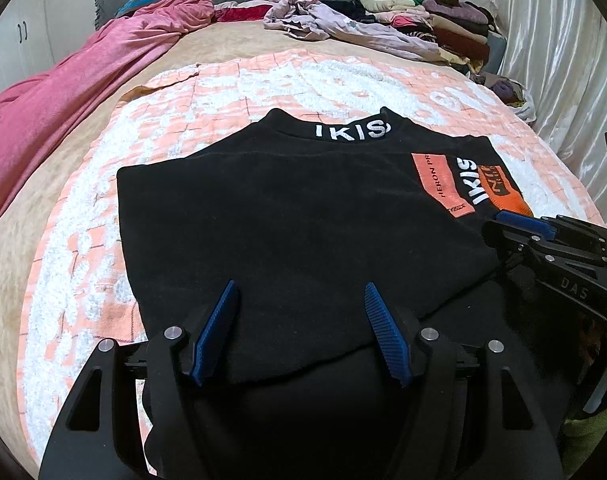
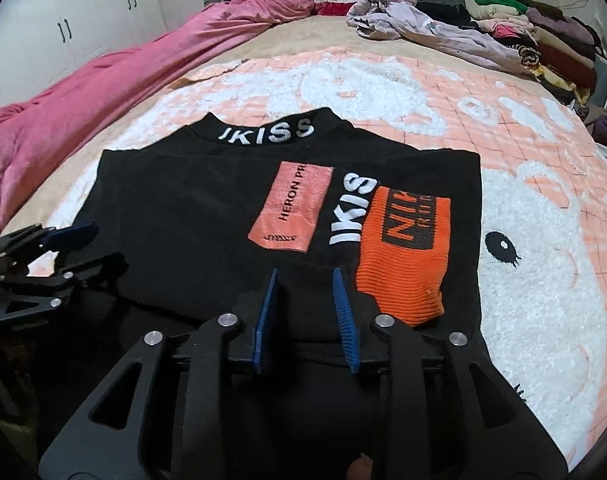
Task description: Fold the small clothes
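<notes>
A: Two grippers, both at the near hem of the black top [image 1: 287, 208], which lies flat on the peach blanket [image 1: 223, 92], collar away from us. Our left gripper [image 1: 299, 332] stands spread, nothing pinched.

B: Our right gripper [image 2: 307, 320] is narrower, hem cloth between its pads; we can't tell if they press. Fold runs hem-to-collar.

Blanket [image 2: 543, 208] around sweater [image 2: 183, 208] bare; clothes pile [image 2: 543, 28] crowds far edge
</notes>
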A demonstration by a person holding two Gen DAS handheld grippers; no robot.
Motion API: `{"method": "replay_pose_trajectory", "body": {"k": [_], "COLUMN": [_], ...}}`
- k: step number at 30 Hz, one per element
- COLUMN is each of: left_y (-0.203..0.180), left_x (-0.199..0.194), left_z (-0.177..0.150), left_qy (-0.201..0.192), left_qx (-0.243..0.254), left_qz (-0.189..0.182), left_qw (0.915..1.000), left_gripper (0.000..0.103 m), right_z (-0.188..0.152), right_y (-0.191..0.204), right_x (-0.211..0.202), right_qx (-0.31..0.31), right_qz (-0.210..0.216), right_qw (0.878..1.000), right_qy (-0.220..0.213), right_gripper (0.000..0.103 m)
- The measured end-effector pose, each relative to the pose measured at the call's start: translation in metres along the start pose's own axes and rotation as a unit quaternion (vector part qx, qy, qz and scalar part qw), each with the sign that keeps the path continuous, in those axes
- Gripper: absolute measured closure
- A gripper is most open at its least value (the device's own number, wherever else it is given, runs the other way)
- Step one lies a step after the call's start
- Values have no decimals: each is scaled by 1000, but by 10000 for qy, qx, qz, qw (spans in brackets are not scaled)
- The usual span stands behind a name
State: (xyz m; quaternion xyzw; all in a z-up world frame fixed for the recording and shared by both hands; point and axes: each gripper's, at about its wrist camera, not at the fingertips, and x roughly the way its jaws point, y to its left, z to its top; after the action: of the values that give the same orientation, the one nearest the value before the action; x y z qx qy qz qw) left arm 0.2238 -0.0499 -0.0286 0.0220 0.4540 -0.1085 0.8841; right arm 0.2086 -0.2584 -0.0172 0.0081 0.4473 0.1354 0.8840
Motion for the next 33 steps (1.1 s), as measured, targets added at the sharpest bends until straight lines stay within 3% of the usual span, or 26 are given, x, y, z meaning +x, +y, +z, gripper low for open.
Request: {"method": "replay_pose_trajectory", "body": {"k": [11, 12, 13, 17, 24, 33], "left_y": [3, 4, 4, 4, 5, 8], "left_x": [-11, -13, -14, -22, -38, -64], "left_z": [4, 4, 5, 7, 9, 7], "left_qy": [-116, -127, -139, -267, -445, -691], "left_qx": [-66, -72, -80, -49, -62, -112], "left_qz": [-43, -44, -39, 25, 14, 26], "left_qw": [9999, 9999, 9999, 9996, 9990, 9975], "left_gripper": [38, 34, 22, 20, 8, 5], "right_z": [6, 7, 7, 9, 11, 9], "right_y": [0, -1, -2, -5, -8, -13], "right_x": [-20, -21, -23, -33, -47, -67], "right_qx": [121, 147, 174, 258, 311, 429], "right_qz": [42, 31, 17, -44, -143, -86], "right_qw": [9995, 9994, 9992, 9983, 9966, 9948], "right_qy": [-294, -325, -362, -518, -749, -916], "right_gripper": [47, 43, 37, 24, 15, 12]}}
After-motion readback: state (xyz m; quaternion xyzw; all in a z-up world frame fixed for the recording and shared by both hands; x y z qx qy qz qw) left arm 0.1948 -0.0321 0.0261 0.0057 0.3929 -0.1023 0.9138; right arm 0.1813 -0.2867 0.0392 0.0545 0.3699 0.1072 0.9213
